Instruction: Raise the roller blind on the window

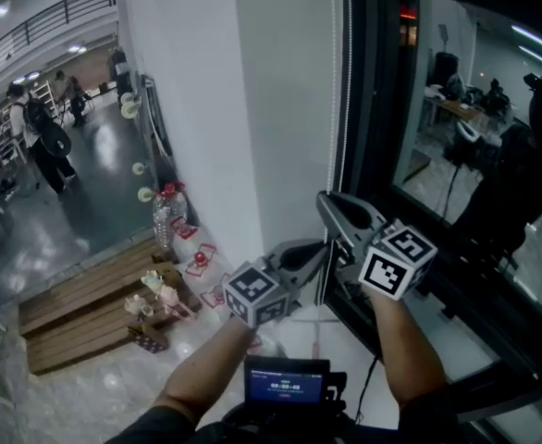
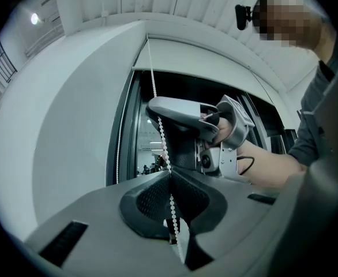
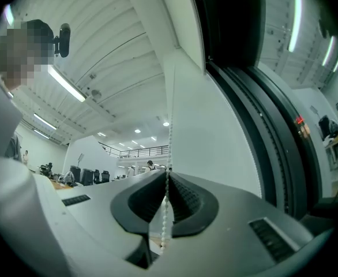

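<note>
White wall (image 1: 252,109) left of dark window (image 1: 456,155), blind's bead chain (image 2: 156,111) hanging at frame's left edge, left gripper (image 2: 170,175) jaws pinching chain, right gripper (image 3: 167,175) jaws pinching it higher up

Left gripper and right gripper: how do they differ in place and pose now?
The right gripper grips the bead chain higher up; the left gripper grips it lower down. In the head view, the right gripper looks more steeply tilted; the left gripper lies flatter. Shared: both have fingers shut on the same chain.
</note>
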A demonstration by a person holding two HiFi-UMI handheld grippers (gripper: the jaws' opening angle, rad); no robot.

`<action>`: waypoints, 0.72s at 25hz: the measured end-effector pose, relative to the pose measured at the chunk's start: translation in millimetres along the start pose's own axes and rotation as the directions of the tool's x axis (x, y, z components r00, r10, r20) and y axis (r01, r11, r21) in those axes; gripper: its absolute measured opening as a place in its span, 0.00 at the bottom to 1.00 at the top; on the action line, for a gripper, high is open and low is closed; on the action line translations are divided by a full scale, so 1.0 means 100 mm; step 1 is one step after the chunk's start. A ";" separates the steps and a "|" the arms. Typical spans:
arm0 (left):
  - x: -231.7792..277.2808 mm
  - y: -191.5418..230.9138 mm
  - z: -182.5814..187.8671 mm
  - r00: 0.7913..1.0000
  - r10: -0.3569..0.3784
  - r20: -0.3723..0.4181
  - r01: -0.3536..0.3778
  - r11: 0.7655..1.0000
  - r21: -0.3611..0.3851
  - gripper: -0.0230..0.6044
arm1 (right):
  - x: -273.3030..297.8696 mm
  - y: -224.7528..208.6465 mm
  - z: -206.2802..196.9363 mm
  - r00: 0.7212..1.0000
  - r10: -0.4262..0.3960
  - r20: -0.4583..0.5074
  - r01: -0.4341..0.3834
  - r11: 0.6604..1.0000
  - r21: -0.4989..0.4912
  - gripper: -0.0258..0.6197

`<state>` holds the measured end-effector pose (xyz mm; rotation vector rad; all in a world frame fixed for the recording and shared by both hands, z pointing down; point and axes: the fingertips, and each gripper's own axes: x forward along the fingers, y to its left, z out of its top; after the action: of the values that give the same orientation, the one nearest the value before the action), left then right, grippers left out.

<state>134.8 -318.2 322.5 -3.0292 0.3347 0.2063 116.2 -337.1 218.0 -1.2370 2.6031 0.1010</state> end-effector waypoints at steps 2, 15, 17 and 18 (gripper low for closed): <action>-0.03 0.05 -0.12 1.000 0.004 -0.021 -0.004 1.000 -0.016 0.03 | -0.01 -0.03 -0.09 1.000 -0.009 -0.008 0.009 1.000 0.000 0.05; -0.19 0.06 -0.16 0.998 -0.064 -0.015 0.060 0.978 -0.199 0.04 | -0.06 -0.13 -0.30 0.999 -0.027 -0.025 0.028 0.999 0.034 0.06; -0.30 0.22 -0.02 1.000 -0.007 0.009 0.009 0.981 -0.194 0.16 | -0.07 -0.13 -0.32 0.999 -0.028 -0.023 0.029 0.999 0.037 0.06; -0.35 0.29 0.09 0.999 0.017 0.037 -0.010 0.980 -0.200 0.16 | -0.08 -0.12 -0.33 0.999 -0.028 -0.022 0.029 0.999 0.037 0.06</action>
<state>93.5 -338.3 316.1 -3.2166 0.3518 0.3174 124.0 -344.2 252.2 -1.2685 2.5928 0.0339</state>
